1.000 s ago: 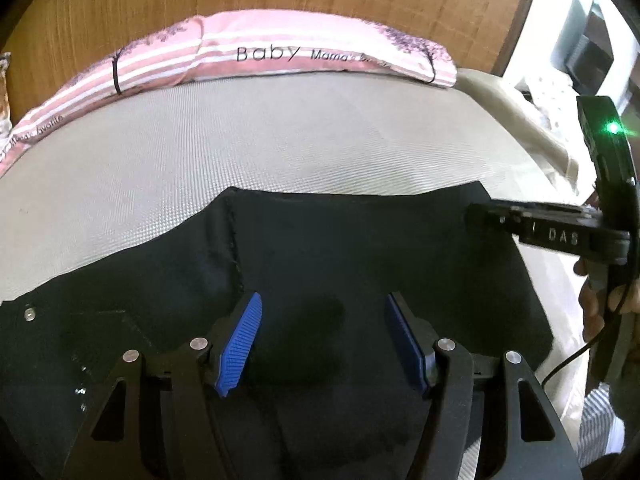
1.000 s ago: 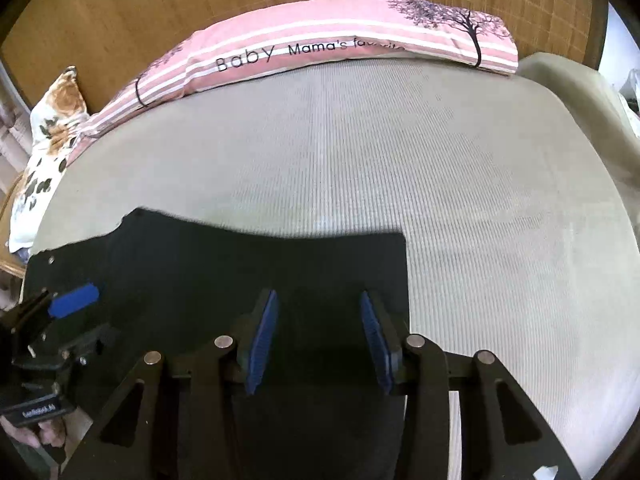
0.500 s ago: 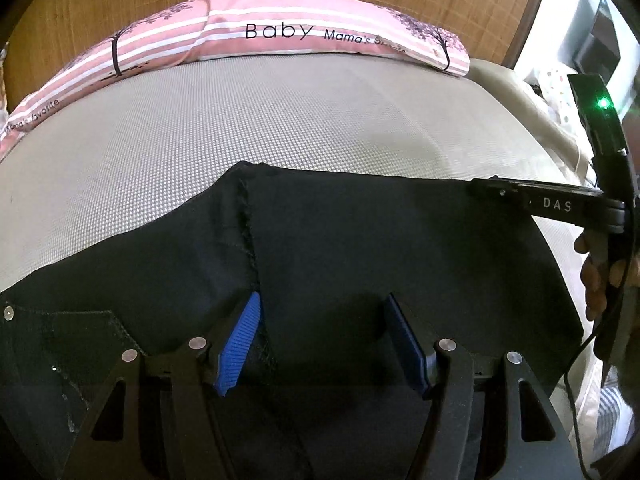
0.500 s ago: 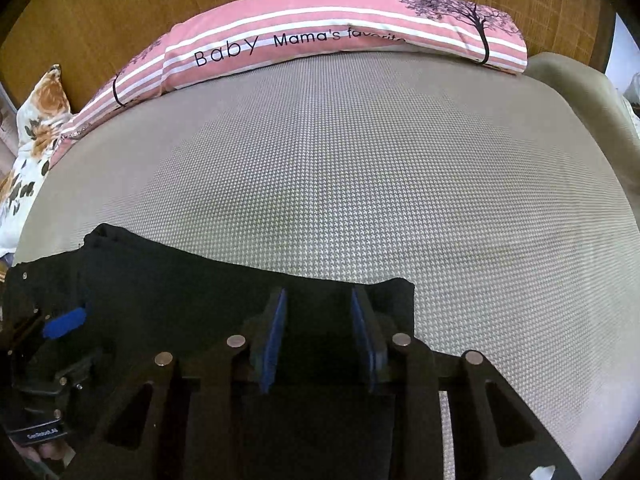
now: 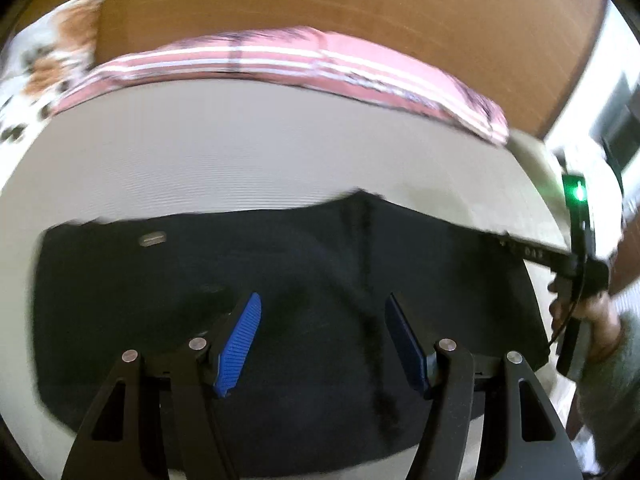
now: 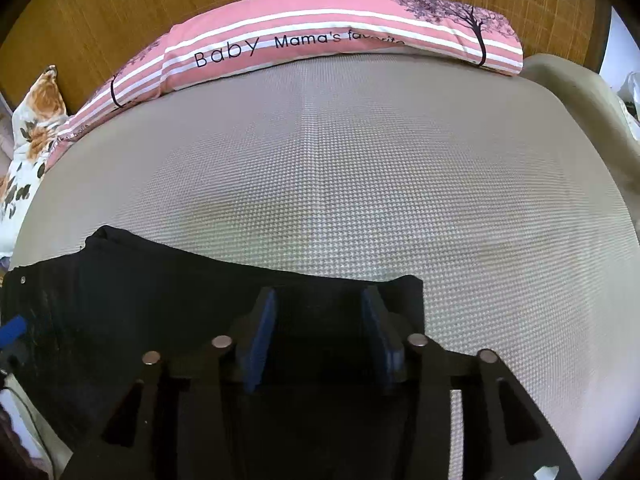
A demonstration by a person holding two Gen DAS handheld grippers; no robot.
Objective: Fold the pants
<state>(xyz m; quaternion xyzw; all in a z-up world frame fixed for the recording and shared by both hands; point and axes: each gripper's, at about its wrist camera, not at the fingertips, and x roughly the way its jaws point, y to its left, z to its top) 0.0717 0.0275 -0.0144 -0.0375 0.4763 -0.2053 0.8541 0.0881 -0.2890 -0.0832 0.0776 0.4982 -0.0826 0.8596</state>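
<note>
Left gripper (image 5: 320, 336) hangs over the middle of the pants (image 5: 280, 280), jaws wide apart, nothing between the blue pads (image 5: 239, 344). Right gripper (image 6: 320, 332) sits low at the pants' right end, jaws apart too, pads either side of the hem edge, cloth under them but no pinch visible. Pants lie flat and dark across the near part of the bed (image 6: 360, 184), hem corner to the right, what looks like the waist with a rivet to the left. Left view is motion-blurred, so detail there is poor. Risks, as a judgement: right jaws could close on just the top layer, so the fold drags one leg and leaves the other; a pinch too near the corner could slip once lifted. Left gripper is above mid-fabric with no edge to take, so closing there would bunch the cloth or grab nothing. Uneven lifts by the two hands would skew the fold line. The cable by the right hand (image 5: 600, 320) could snag on the cloth. Count: one pants, two grippers, four pads, one bed, one pink striped pillow (image 6: 340, 28), one floral pillow (image 6: 32, 128), one wooden headboard (image 6: 120, 12).
</note>
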